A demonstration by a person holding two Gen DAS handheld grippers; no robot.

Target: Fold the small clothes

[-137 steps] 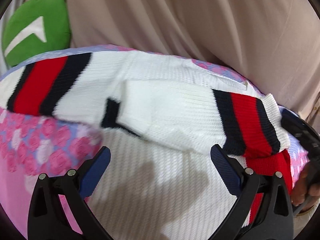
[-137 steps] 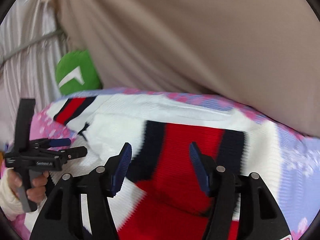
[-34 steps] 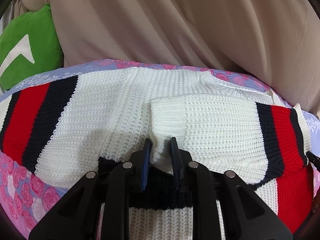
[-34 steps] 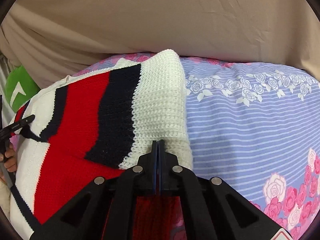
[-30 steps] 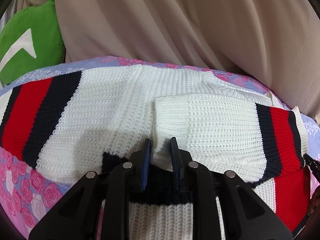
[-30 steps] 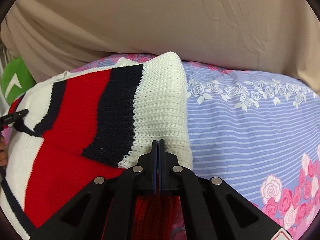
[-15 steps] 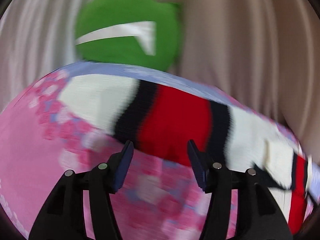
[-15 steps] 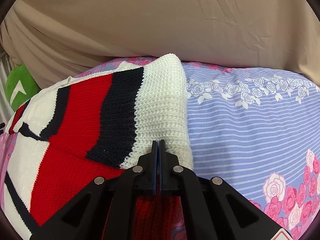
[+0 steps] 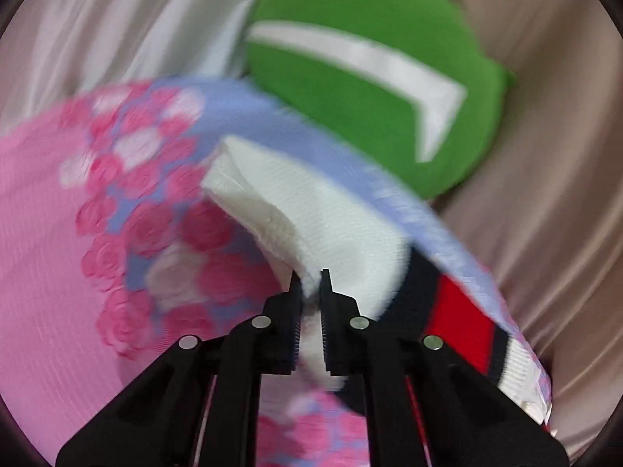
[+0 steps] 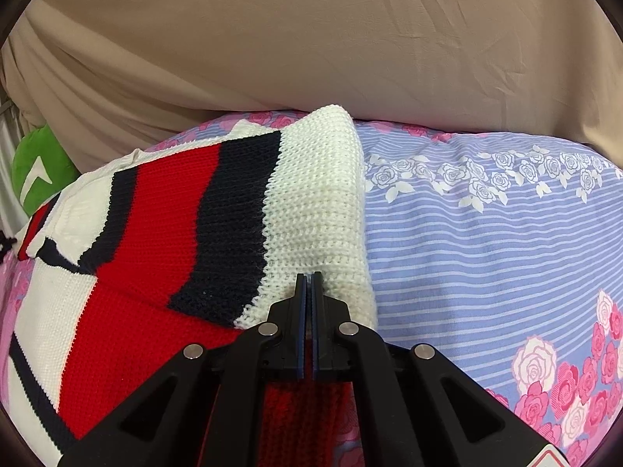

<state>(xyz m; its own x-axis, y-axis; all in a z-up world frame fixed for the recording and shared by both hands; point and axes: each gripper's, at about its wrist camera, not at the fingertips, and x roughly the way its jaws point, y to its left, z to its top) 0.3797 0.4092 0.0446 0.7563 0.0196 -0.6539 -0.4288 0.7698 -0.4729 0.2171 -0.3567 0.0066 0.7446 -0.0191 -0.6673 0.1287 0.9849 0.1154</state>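
A white knit sweater (image 10: 50, 311) with red and navy bands lies on the flowered bedsheet (image 10: 486, 257). Its right sleeve is folded across the body, ending in a white cuff (image 10: 315, 202). My right gripper (image 10: 309, 277) is shut, its tips resting at that cuff's near edge, with no cloth showing between the pads. In the blurred left wrist view, the other sleeve's white cuff (image 9: 311, 214) is at the sheet's left side. My left gripper (image 9: 309, 276) is closing its jaws on it, and white knit is pinched between the pads.
A green cushion (image 9: 362, 89) with a white mark leans at the bed's far left, also small in the right wrist view as the green cushion (image 10: 39, 171). Beige draped fabric (image 10: 311, 39) rises behind the bed. Bare sheet spreads right of the sweater.
My left gripper let go of the folded sleeve at the middle, opened, swung left across the sweater, rolled, and closed on the other sleeve's white cuff. The right gripper stayed put.
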